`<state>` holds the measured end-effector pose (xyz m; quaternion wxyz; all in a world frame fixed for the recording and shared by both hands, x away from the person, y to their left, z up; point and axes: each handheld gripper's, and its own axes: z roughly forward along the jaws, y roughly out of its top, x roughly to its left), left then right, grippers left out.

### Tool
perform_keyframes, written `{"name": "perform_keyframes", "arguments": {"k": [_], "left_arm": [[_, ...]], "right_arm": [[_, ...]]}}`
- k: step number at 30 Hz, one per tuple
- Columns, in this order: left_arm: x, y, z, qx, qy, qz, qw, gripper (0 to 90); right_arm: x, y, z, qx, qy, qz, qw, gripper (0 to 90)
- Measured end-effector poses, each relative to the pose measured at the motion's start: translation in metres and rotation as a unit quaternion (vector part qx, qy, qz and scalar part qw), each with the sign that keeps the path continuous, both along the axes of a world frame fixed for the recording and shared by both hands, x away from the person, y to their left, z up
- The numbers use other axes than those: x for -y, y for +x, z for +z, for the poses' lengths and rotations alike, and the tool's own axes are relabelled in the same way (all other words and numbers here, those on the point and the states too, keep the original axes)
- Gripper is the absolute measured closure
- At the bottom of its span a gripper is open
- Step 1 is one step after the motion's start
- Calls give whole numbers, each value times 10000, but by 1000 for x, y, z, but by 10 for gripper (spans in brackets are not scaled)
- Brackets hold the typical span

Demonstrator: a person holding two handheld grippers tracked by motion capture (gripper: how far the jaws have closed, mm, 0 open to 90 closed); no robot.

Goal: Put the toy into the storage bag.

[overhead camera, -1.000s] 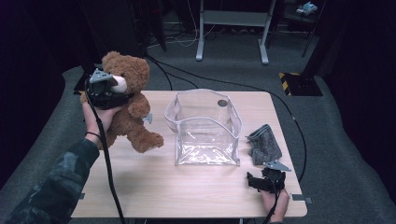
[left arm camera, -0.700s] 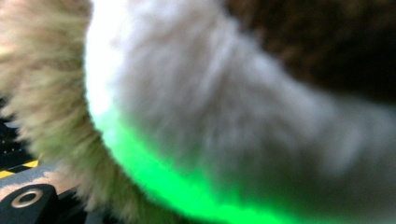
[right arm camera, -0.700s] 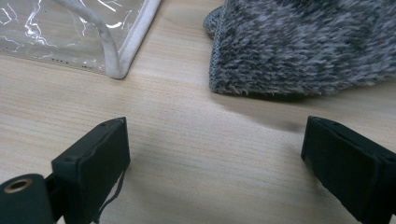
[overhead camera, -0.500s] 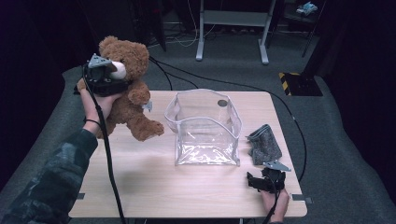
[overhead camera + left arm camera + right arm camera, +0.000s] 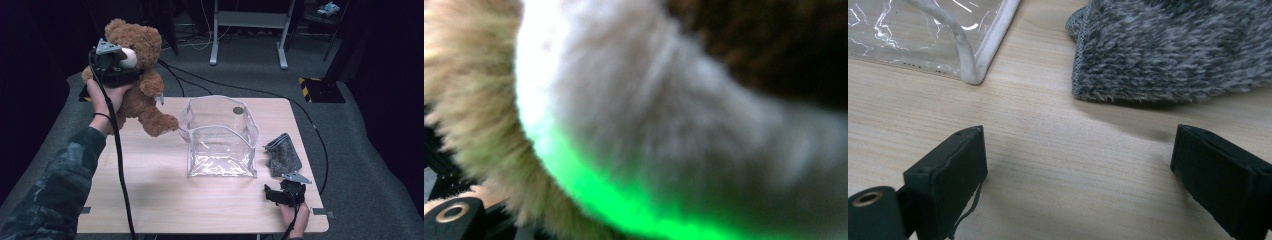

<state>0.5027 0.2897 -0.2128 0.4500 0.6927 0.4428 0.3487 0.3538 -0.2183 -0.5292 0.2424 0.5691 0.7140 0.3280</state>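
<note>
Pale wood table point(image 5: 150, 190) in a dark room, cables across grey carpet. No legible writing. Right gripper point(image 5: 285, 194) rests at the near edge, jaws wide apart, nothing between. Just beyond lie a grey knit cloth point(image 5: 283, 159) and a clear plastic bag point(image 5: 220, 137). Left gripper point(image 5: 112, 67) clamps a brown teddy bear point(image 5: 142, 95), held above the table's far-left corner.

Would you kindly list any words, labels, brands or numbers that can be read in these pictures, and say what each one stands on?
None can be read.
Teddy bear: a small pale tag at its side, too small to read.
Clear plastic bag: a dark round spot on its far wall, no legible print.
Grey knitted cloth: no label visible.
Black-and-yellow striped floor marking: stripes, no text.
</note>
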Motion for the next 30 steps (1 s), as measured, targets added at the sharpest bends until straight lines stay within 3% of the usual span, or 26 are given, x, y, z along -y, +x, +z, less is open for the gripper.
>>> {"name": "perform_keyframes", "arguments": {"k": [18, 30], "left_arm": [[40, 18, 20, 207, -113, -77, 9997, 469], [89, 28, 24, 318, -159, -360, 9987, 465]], "right_arm": [[0, 0, 0, -23, 81, -19, 10000, 73], [0, 0, 0, -22, 84, -21, 10000, 73]]}}
